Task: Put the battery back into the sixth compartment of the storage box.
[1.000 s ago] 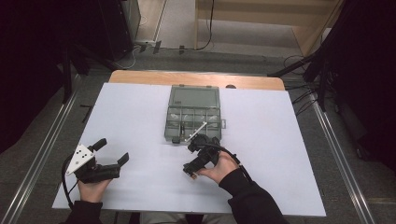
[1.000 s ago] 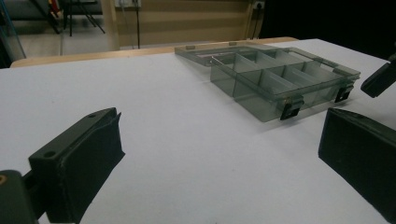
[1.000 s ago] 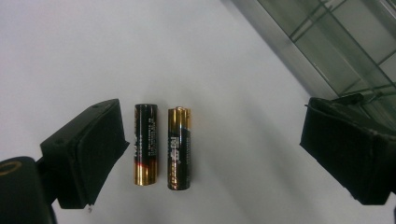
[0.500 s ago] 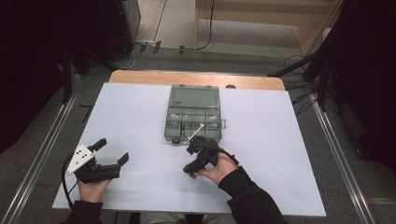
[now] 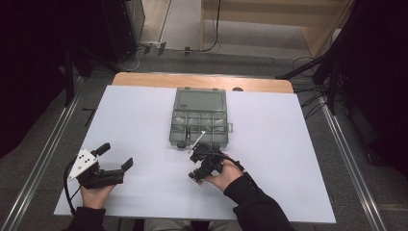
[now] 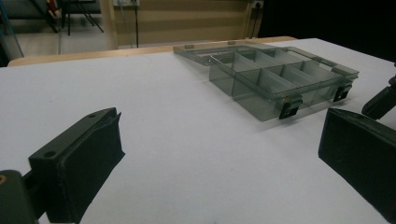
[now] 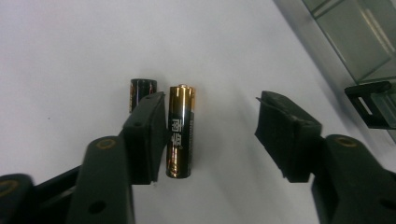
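Left gripper (image 5: 114,156) and right gripper (image 7: 212,135) both have jaws parted.

Open white table top (image 5: 288,159) w/ lots of free room left, right & near edge; only big obstacle is the clear compartment box (image 5: 199,126) at centre-far, its lid (image 5: 200,100) folded flat behind it, latches (image 6: 290,107) sticking out on the near wall. Right gripper (image 7: 210,135) sits just in front of the box, jaws apart, w/ a black-gold battery (image 7: 180,130) lying flat in the gap, against the left jaw, and a 2nd battery (image 7: 141,92) partly hidden behind that jaw; bare table between battery & other jaw. Left gripper (image 5: 113,161) is well apart at near-left, jaws wide, clear surface between it & box.
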The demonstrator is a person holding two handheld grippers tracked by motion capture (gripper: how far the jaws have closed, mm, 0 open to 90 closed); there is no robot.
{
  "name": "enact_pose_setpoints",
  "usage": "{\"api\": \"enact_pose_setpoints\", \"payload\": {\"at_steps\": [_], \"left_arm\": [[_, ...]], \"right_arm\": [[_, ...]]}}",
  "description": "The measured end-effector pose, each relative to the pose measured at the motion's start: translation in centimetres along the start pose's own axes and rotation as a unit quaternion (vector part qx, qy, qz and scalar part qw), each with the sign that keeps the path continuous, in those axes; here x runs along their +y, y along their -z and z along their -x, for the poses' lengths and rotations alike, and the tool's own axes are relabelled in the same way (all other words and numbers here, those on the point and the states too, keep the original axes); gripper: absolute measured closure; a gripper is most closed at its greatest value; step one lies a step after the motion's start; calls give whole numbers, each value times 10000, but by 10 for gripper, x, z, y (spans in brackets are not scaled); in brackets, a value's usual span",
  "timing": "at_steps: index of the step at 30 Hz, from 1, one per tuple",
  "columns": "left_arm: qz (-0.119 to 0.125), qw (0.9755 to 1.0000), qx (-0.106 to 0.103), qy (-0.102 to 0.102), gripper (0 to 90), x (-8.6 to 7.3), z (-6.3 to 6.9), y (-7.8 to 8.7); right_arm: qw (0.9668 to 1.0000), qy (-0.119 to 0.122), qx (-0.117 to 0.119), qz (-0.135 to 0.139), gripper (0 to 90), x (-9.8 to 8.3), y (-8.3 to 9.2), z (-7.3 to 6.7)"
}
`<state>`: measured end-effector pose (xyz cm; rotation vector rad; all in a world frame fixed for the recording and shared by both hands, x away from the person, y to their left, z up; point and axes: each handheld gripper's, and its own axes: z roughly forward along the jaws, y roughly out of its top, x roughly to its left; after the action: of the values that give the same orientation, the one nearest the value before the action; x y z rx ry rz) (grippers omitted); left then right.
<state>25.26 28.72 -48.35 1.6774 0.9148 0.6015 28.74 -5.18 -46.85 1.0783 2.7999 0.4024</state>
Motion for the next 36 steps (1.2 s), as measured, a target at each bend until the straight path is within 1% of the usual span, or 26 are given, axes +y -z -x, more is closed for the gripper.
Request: {"api": "enact_pose_setpoints", "payload": {"at_steps": [2,5,8,9,10,12,13,17,20,25,31,34,36], "left_arm": [[-15,10000,-5,0,0,0,0,0],[-17,10000,-7,13,0,0,0,-1],[-17,10000,-2,9,0,0,0,0],[-17,10000,-2,9,0,0,0,0],[-16,10000,-11,15,0,0,0,0],[-9,10000,-12,15,0,0,0,0],[-13,10000,-7,13,0,0,0,0],[-12,10000,-3,15,0,0,0,0],[-15,10000,-4,12,0,0,0,0],[-11,10000,1,13,0,0,0,0],[3,10000,-12,7,0,0,0,0],[-9,10000,-23,3,0,0,0,0],[-15,10000,-19,-5,0,0,0,0]], "right_arm": [[10000,38,-7,-55,483,0,-1,-1],[9999,61,-62,-112,564,-1,-2,-1],[9998,40,12,-176,660,-1,-2,0],[9998,9,14,-220,685,-1,-2,-1],[9998,9,14,-220,685,-1,-2,-1],[9994,16,16,-339,755,-1,-3,-1],[9994,11,45,-332,767,-1,-3,-1],[9994,-20,11,-347,776,0,-4,-3],[9994,-23,32,-356,778,0,-4,-2],[9991,-130,142,-366,780,0,-4,1],[9989,-159,233,-387,780,0,-4,3],[9991,-148,235,-329,780,0,-2,4],[9992,-189,257,-236,780,1,0,3]]}}
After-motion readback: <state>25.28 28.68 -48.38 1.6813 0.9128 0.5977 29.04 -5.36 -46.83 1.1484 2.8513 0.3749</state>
